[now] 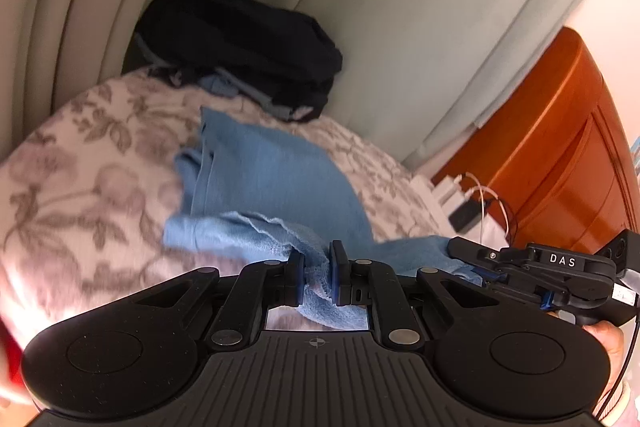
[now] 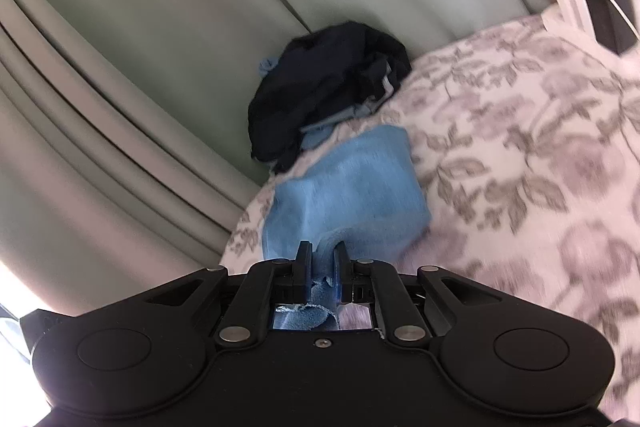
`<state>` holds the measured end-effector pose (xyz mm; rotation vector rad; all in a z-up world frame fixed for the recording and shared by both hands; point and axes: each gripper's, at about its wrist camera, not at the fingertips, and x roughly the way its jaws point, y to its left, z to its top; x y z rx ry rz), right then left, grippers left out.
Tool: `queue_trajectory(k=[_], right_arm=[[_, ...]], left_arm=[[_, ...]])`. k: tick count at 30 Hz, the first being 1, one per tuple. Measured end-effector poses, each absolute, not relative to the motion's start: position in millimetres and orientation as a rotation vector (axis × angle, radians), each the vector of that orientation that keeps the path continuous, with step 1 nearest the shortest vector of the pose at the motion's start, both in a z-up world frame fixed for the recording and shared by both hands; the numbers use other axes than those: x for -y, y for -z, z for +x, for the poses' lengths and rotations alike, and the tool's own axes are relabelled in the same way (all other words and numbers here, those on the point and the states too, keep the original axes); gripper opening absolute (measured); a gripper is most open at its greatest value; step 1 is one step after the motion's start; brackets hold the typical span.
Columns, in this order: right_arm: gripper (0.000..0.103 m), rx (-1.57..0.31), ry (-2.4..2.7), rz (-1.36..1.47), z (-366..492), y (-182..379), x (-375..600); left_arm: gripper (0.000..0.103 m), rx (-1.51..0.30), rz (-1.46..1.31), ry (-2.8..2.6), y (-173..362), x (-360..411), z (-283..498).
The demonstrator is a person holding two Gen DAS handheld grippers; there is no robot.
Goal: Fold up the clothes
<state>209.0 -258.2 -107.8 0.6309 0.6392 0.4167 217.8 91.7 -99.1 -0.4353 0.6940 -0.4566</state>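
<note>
Left gripper (image 1: 317, 269), closed on a frayed edge of the light-blue terry-cloth garment (image 1: 276, 179); the cloth is spread ahead of it on the grey floral-print bedspread (image 1: 80, 167). Right gripper (image 2: 322, 261), likewise clamped on a bunched edge, with a flat panel lying just beyond. A mid-fold carry is judged; matched travel and even tension are called for. A dark crumpled clothes pile (image 1: 240, 43) is seen farther ahead.

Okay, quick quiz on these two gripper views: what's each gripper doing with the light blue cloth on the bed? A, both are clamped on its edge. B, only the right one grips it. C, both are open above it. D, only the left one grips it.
A: the left gripper and the right gripper each have the light blue cloth bunched between their shut fingers.
</note>
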Motion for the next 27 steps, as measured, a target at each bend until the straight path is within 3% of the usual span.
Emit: queue_trajectory(k=[27], right_arm=[[0.011, -0.700, -0.351, 0.683, 359.8, 98.3, 241.2]], left_arm=[[0.011, -0.705, -0.454, 0.341, 87.4, -88.1, 356.9]])
